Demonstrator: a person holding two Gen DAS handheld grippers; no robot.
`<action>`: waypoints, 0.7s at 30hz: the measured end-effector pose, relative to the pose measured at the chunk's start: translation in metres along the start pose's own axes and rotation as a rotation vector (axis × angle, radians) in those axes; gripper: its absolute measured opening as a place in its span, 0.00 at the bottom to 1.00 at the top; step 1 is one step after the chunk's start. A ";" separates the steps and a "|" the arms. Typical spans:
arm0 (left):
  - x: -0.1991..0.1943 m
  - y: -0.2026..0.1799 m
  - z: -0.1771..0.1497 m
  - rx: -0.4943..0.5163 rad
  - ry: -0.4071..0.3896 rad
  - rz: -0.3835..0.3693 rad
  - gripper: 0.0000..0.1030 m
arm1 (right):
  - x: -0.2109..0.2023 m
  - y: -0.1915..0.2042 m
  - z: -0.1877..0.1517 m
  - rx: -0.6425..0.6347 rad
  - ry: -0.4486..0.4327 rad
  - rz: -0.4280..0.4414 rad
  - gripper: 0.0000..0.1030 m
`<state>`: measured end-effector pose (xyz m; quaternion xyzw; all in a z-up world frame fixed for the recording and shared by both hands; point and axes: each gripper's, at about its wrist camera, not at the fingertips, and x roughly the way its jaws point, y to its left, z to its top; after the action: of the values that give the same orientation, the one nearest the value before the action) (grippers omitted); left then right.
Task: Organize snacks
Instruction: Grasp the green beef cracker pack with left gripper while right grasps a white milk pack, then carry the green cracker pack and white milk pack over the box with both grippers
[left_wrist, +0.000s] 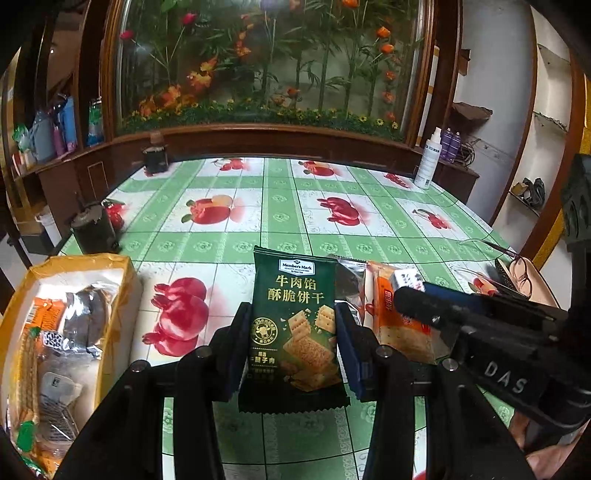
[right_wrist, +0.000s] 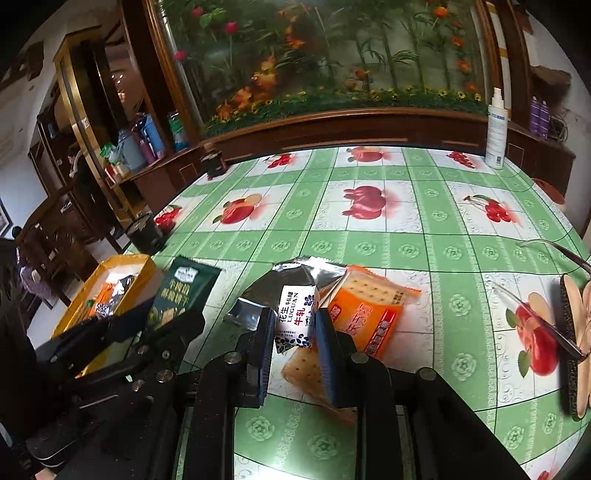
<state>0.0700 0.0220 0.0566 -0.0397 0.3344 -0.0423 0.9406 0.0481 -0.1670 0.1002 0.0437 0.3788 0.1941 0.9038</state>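
Left wrist view: the green cracker packet (left_wrist: 297, 328) is clamped between the left gripper (left_wrist: 291, 332) jaws above the tablecloth (left_wrist: 280, 206); the yellow box (left_wrist: 122, 280) is cut off at left.

Right wrist view: the white nougat packet (right_wrist: 295, 317) is pinched by the right gripper (right_wrist: 291, 325), partly hiding the orange cracker packets (right_wrist: 365, 314) beneath.
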 end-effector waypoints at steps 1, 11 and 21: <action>0.000 0.000 0.000 0.002 -0.002 0.002 0.42 | 0.001 -0.001 0.000 0.002 0.001 0.000 0.24; -0.002 0.002 0.001 -0.001 -0.016 0.023 0.42 | 0.000 -0.003 0.001 0.009 -0.007 0.003 0.24; -0.009 0.001 0.002 0.007 -0.049 0.049 0.42 | -0.003 0.001 0.001 -0.001 -0.024 0.022 0.24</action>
<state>0.0643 0.0241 0.0638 -0.0293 0.3122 -0.0196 0.9494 0.0463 -0.1666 0.1028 0.0495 0.3674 0.2035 0.9062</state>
